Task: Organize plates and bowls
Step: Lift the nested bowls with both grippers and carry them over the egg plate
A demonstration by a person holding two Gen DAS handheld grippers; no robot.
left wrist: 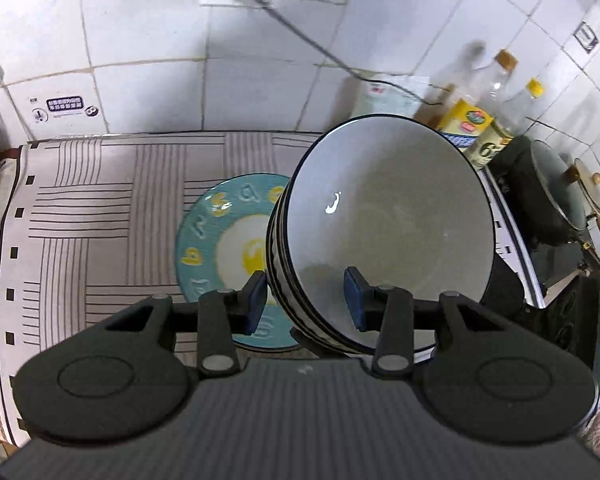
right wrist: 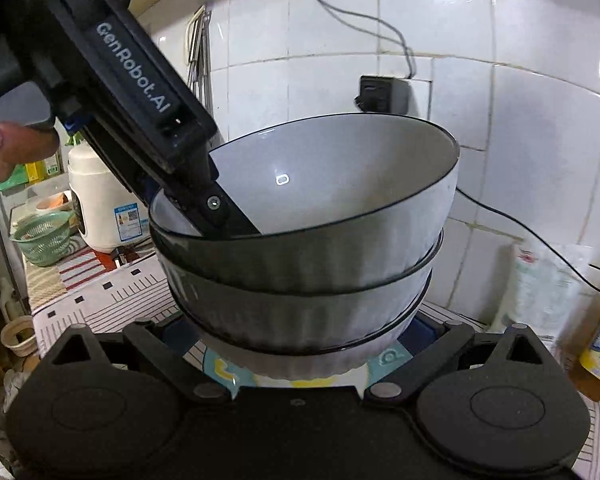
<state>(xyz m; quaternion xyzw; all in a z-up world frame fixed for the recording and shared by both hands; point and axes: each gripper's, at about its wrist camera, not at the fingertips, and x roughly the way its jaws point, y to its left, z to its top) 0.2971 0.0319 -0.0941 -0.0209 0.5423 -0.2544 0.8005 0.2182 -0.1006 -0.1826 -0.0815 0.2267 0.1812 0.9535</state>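
A stack of three grey bowls with dark rims (left wrist: 388,232) is held tilted above a teal plate with yellow letters (left wrist: 216,240) that lies on the striped counter cloth. My left gripper (left wrist: 306,300) is shut on the stack's near rim, one blue pad outside, one inside. In the right wrist view the stack (right wrist: 304,264) fills the middle, with the left gripper's finger reaching into the top bowl. My right gripper (right wrist: 300,340) is open, its fingers on either side of the stack's base, above the teal plate (right wrist: 388,360).
Oil and sauce bottles (left wrist: 480,120) stand against the tiled wall at the right, beside a dark pot with a lid (left wrist: 556,196) on the stove. A white rice cooker (right wrist: 100,204) and a green basket (right wrist: 44,236) stand at the left. A white bag (right wrist: 540,284) leans on the wall.
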